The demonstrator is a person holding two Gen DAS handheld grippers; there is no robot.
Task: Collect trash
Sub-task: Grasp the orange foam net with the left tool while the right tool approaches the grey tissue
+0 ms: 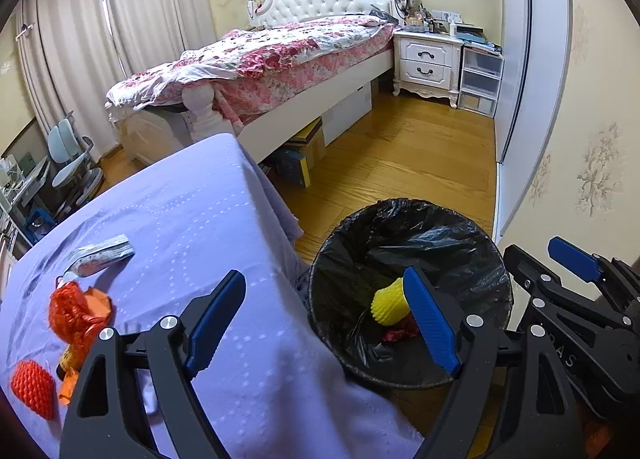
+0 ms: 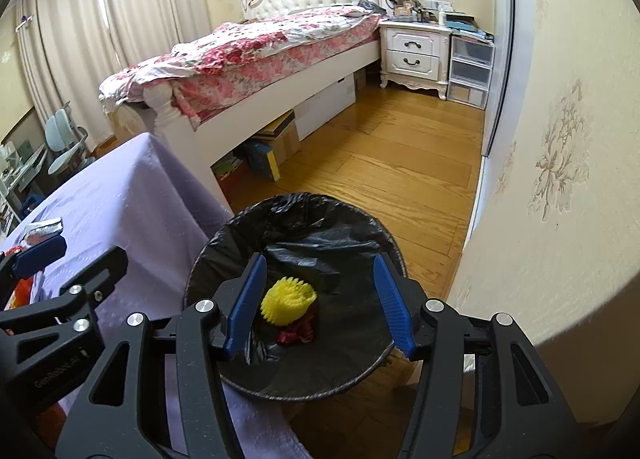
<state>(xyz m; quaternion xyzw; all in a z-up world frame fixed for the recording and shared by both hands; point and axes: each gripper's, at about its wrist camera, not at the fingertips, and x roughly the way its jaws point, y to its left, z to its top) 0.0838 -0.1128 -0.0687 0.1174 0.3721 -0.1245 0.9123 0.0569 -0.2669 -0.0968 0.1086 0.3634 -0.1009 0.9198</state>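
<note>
Black plastic lines the bin (image 2: 296, 219) that stands on the wooden floor (image 2: 400, 163) just beside the table's corner. My right claw (image 2: 320, 303) hangs above its mouth with the blue fingers (image 2: 390, 303) spread wide and nothing between them. Down at the bottom of the bin lie a yellow foam net (image 2: 288, 301) and, touching it, a crumpled dark red wrapper (image 2: 298, 333).

My left claw (image 1: 324, 323) is also wide apart and holds nothing; it sits over the table's edge, one finger (image 1: 214, 323) above the purple cloth (image 1: 192, 219) and the other in line with the bin's opening. From this side the right claw shows at the far right, beyond the bin's rim.

On the cloth there is more rubbish. A silvery wrapper (image 1: 100, 255) lies flat towards the far left. Nearer to me sits a crumpled orange bag (image 1: 78, 313), and just below it a small yellow-and-orange scrap (image 1: 70, 357), partly hidden behind my claw's frame. A red foam net (image 1: 34, 389) rests at the left edge, near the orange bag but apart from the silvery wrapper.

Beyond the table stand a bed (image 1: 280, 59) with a floral cover and a white nightstand (image 1: 428, 59).
</note>
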